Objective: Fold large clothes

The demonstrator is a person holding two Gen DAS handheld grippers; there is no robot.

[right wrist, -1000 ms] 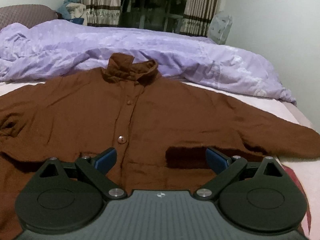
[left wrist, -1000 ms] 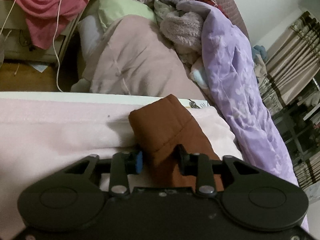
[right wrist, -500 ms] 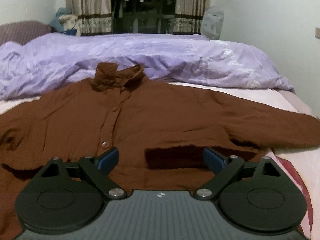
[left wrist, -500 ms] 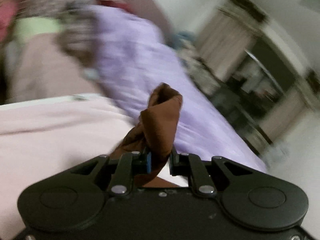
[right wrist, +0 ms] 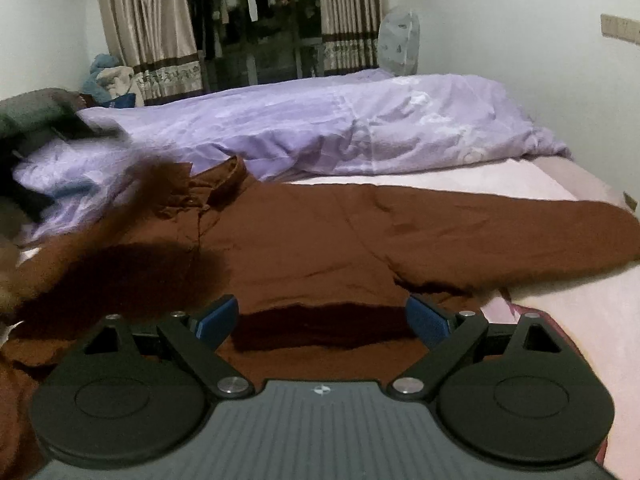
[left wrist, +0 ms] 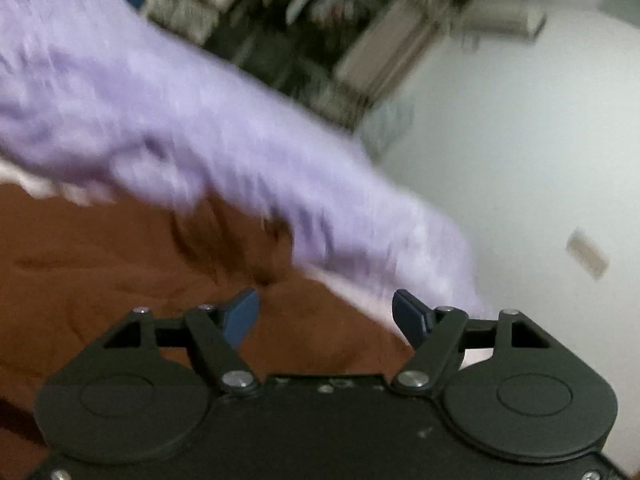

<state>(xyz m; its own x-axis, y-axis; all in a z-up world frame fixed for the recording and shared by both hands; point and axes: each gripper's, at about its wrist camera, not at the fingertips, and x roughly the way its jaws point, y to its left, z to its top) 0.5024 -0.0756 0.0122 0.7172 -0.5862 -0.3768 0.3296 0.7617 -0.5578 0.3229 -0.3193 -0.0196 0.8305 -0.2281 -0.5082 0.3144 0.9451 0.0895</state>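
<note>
Coat (right wrist: 320, 240) flat on bed (right wrist: 460, 180) | left sleeve (right wrist: 132, 208) folding inward | both tools spread, gripping nothing | next: grab lower-right sleeve (right wrist: 520, 232)

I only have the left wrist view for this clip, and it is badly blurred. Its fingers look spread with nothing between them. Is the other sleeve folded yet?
Observer: No. In the right wrist view the far sleeve lies stretched out flat across the pink bed sheet.
Operator: What is the right gripper doing?
Observer: The right gripper is open, its fingers spread over the brown jacket near the hem, gripping nothing.
Operator: Where did the sleeve on my side end up?
Observer: A blurred brown sleeve shows in mid-air over the jacket's collar side; the left gripper is open and not holding it.
</note>
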